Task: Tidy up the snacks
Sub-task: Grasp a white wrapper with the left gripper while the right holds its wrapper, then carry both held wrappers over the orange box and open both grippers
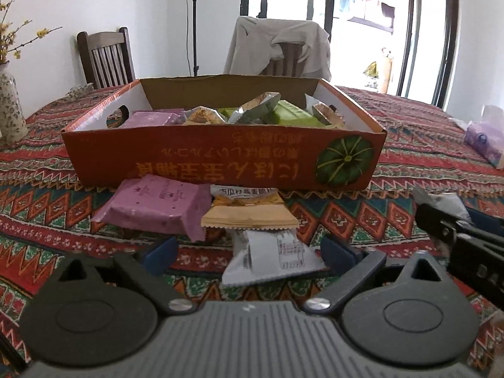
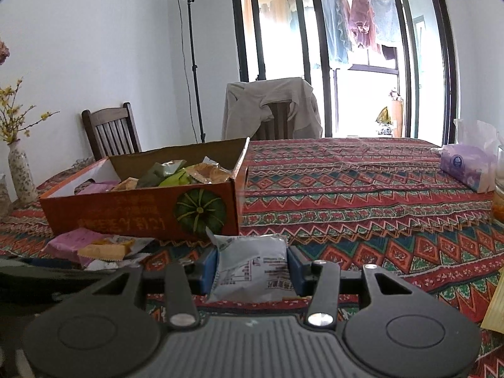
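Observation:
An orange cardboard box [image 1: 220,160] [image 2: 141,214] printed with a green pumpkin holds several snack packets. On the patterned cloth in front of it lie a purple packet [image 1: 154,208] [image 2: 75,239], a tan packet [image 1: 249,211] [image 2: 104,250] and a white packet [image 1: 271,255]. My left gripper [image 1: 249,253] is open, its blue pads [image 1: 157,255] on either side of the white packet without pressing it. To its right, my right gripper [image 2: 252,271] [image 1: 456,230] is shut on a grey-white packet [image 2: 252,264], held just above the cloth near the box's pumpkin corner.
A flowered vase [image 1: 9,110] [image 2: 22,173] stands at the table's left. A purple tissue pack [image 1: 485,138] [image 2: 466,167] and a glass [image 2: 499,182] sit at the right. Two chairs [image 2: 110,132], one draped with a garment [image 2: 271,110], stand behind the table.

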